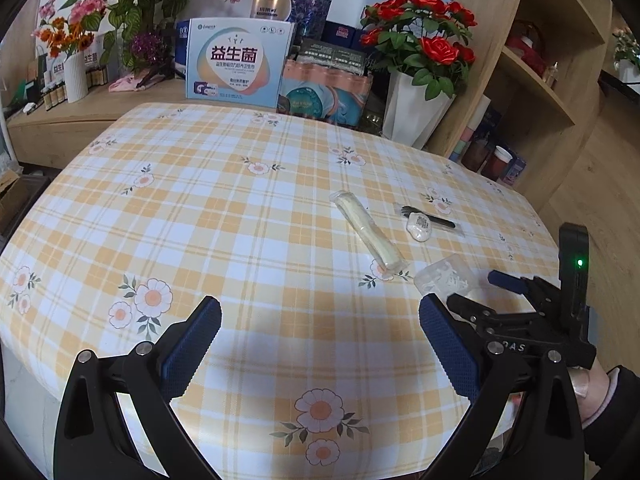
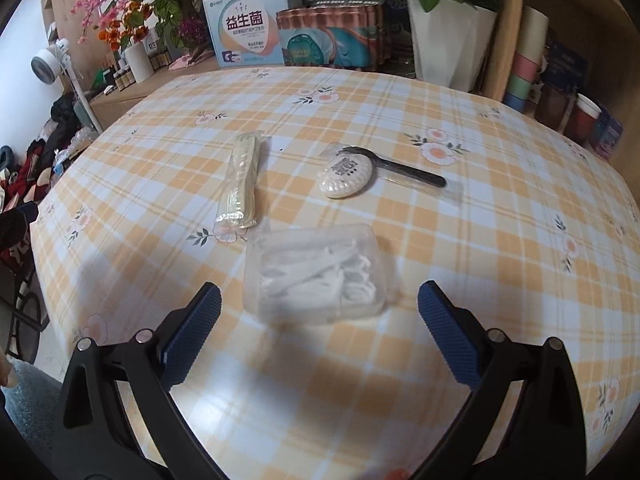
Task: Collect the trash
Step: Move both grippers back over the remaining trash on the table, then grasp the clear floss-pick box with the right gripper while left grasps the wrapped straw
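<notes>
Clear floss-pick box (image 2: 318, 274) blurred, half hidden behind right gripper (image 1: 466, 292)

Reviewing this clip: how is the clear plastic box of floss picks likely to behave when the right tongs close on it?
The clear plastic box looks thin-walled, so it may flex under a squeeze. Its smooth sides could slip against the pads. It holds only small white picks, so it is probably light and may slide on the tablecloth if nudged.

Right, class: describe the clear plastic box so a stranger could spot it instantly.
Start at the checked tablecloth. Nearest the right gripper, just ahead of its open fingers, lies the clear box. Unlike the long wrapped packet and white oval case beyond, it's see-through and holds white picks.
</notes>
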`<state>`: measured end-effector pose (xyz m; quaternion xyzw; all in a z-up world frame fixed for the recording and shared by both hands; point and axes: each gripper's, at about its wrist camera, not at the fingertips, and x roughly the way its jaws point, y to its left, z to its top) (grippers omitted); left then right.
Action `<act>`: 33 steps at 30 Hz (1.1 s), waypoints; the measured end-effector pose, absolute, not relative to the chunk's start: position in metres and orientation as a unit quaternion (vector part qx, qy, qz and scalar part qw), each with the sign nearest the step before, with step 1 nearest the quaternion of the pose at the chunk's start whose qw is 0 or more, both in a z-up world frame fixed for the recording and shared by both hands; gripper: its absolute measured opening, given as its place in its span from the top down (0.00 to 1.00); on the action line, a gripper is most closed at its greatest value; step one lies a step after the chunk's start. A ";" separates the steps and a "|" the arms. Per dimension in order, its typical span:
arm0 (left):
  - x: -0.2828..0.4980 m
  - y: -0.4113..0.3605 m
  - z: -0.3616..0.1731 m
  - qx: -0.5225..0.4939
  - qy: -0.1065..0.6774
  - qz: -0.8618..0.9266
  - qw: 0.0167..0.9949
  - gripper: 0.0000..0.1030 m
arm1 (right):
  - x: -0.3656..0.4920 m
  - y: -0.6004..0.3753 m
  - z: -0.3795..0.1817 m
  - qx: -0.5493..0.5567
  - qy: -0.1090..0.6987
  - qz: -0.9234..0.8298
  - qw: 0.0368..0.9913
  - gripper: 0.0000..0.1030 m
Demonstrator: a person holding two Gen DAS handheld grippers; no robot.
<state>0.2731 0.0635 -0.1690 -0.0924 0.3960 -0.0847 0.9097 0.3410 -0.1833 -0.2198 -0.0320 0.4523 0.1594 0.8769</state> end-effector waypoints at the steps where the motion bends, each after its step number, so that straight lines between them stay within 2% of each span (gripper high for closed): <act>1: 0.274 0.064 -0.172 -0.093 0.399 -0.084 0.909 0.06 | 0.345 -0.181 -0.221 -0.035 0.452 0.157 0.877 0.06; 8: 0.283 0.065 -0.183 -0.099 0.410 -0.081 0.903 0.06 | 0.358 -0.172 -0.231 -0.048 0.466 0.151 0.870 0.07; 10: 0.286 0.065 -0.185 -0.099 0.411 -0.081 0.903 0.06 | 0.360 -0.173 -0.234 -0.042 0.473 0.152 0.867 0.12; 11: 0.288 0.064 -0.185 -0.100 0.410 -0.081 0.903 0.06 | 0.361 -0.174 -0.235 -0.038 0.476 0.154 0.865 0.22; 12: 0.290 0.063 -0.185 -0.101 0.411 -0.082 0.902 0.06 | 0.362 -0.176 -0.237 -0.031 0.484 0.157 0.860 0.23; 25: 0.355 0.013 -0.201 -0.099 0.442 -0.113 0.884 0.06 | 0.348 -0.223 -0.220 0.015 0.465 0.129 0.876 0.24; 28: 0.377 -0.002 -0.212 -0.100 0.450 -0.109 0.881 0.13 | 0.345 -0.241 -0.216 0.030 0.460 0.115 0.880 0.24; 33: 0.409 -0.023 -0.226 -0.073 0.461 -0.087 0.880 0.17 | 0.335 -0.267 -0.212 0.045 0.455 0.094 0.884 0.24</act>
